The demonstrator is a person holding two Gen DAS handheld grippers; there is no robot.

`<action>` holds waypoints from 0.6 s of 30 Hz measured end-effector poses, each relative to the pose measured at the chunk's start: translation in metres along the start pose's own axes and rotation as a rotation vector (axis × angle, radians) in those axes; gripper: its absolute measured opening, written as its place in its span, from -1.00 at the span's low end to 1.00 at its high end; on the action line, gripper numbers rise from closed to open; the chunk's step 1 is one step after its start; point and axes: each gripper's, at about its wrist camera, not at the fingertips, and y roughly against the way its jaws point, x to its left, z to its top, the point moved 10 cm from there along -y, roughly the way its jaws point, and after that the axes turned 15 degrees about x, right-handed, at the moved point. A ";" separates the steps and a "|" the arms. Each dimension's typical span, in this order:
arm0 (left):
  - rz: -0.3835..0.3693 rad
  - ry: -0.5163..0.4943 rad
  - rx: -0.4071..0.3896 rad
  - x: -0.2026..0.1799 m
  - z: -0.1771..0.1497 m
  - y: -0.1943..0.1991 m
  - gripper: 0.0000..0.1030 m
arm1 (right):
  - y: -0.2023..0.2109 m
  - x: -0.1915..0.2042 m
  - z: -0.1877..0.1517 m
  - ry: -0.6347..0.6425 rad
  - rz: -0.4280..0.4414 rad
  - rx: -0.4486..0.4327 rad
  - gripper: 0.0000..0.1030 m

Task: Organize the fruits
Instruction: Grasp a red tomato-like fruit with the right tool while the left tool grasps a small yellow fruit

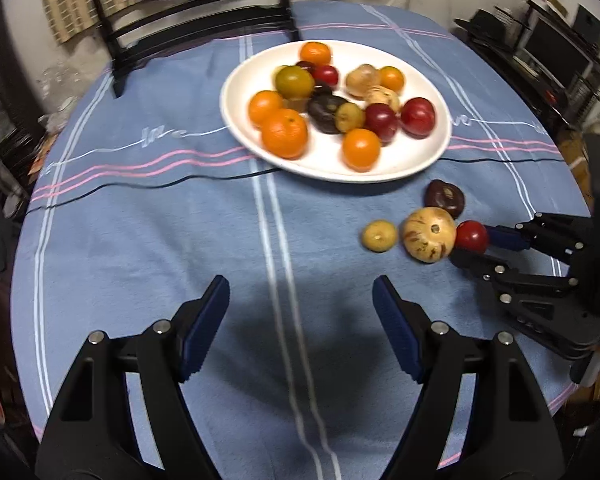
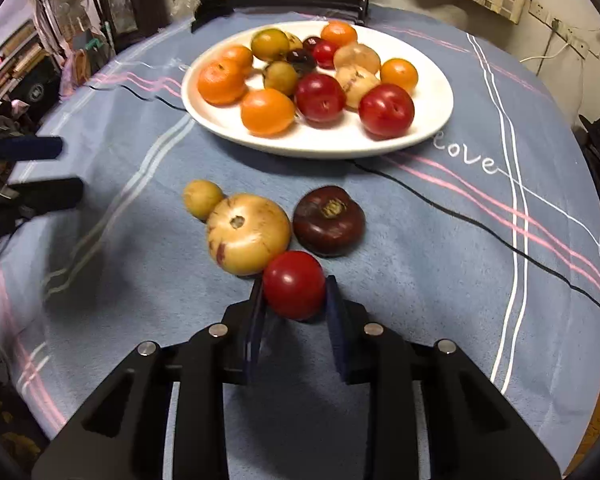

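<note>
Dim indoor light, soft shadows on the tablecloth (image 1: 140, 240), slight motion blur (fisheye edges bend and darken).

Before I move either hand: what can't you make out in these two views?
- Underside of the small red fruit, right wrist view: hidden by the right gripper shut on it, so table contact is unclear.
- Dark fruits mid-plate, both views: overlapped by neighbours, blurred.
- Left gripper, right wrist view: cut off by the left edge.
- Far plate rim: fruit hides it.
</note>
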 end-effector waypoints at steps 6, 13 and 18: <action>0.001 -0.141 -0.007 -0.027 0.016 -0.027 0.47 | 0.013 -0.014 -0.016 -0.102 0.066 0.002 -0.43; -0.022 -0.203 0.002 -0.044 0.028 -0.049 0.41 | 0.011 -0.016 -0.027 -0.159 0.098 0.013 -0.43; -0.075 -0.218 0.020 -0.050 0.037 -0.061 -0.19 | 0.009 -0.016 -0.027 -0.179 0.103 0.019 -0.43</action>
